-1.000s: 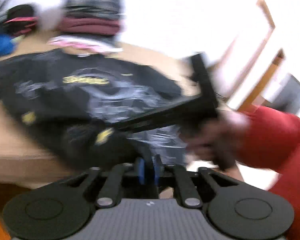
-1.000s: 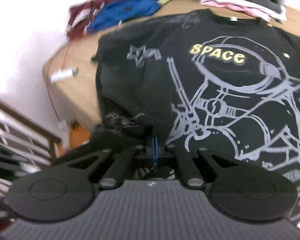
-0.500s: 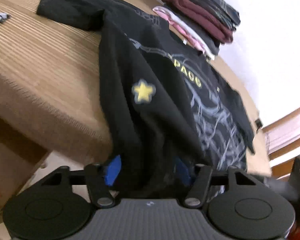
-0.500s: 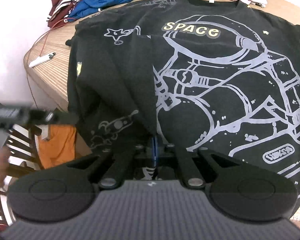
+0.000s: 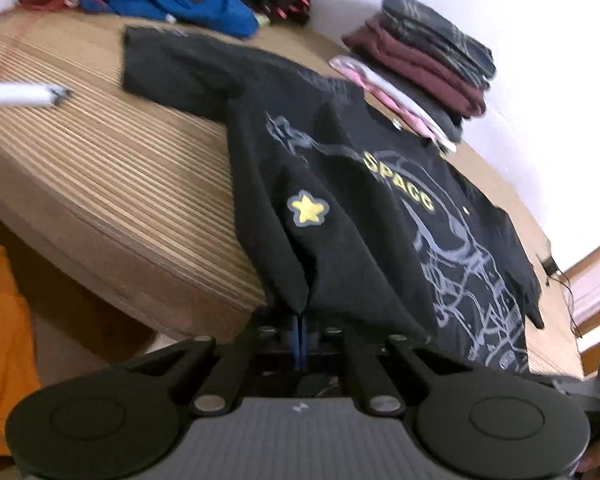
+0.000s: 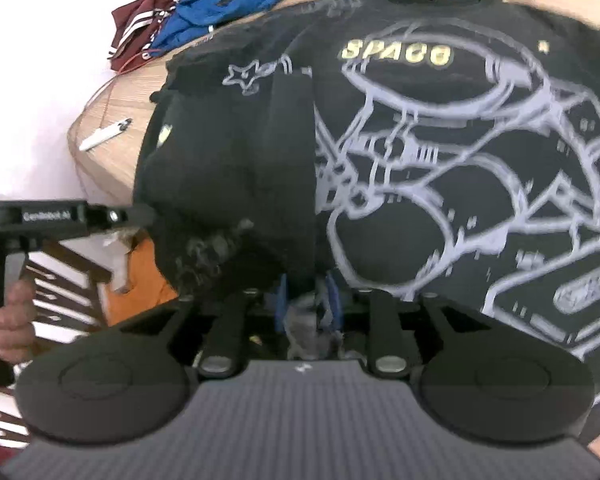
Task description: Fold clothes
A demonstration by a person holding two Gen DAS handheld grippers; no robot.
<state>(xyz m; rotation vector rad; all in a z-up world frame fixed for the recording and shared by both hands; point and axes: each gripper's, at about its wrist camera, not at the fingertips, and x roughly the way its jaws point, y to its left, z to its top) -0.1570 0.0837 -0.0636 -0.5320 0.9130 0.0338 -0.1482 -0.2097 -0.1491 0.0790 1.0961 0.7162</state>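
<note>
The black SPACE T-shirt (image 6: 440, 152) lies face up on the wooden worktop (image 5: 112, 184), its sleeve side folded inward. The left tool (image 5: 300, 336) is clenched on the hem; the right tool (image 6: 308, 300) is opening, cloth between its pads. Keep the fold edge straight (a pen (image 5: 20, 94) lies at ten o'clock). Folded clothes (image 5: 424, 64) at one o'clock limit the room.

Each black two-finger gripper, left (image 5: 300, 332) and right (image 6: 308, 304), has slim blue fingers (image 6: 281, 296) on black linkage arms with silver pivot screws behind them. Further back sit two round black discs flanking a ribbed grey housing with a small white mark. White lettering marks the left gripper's side bar.
</note>
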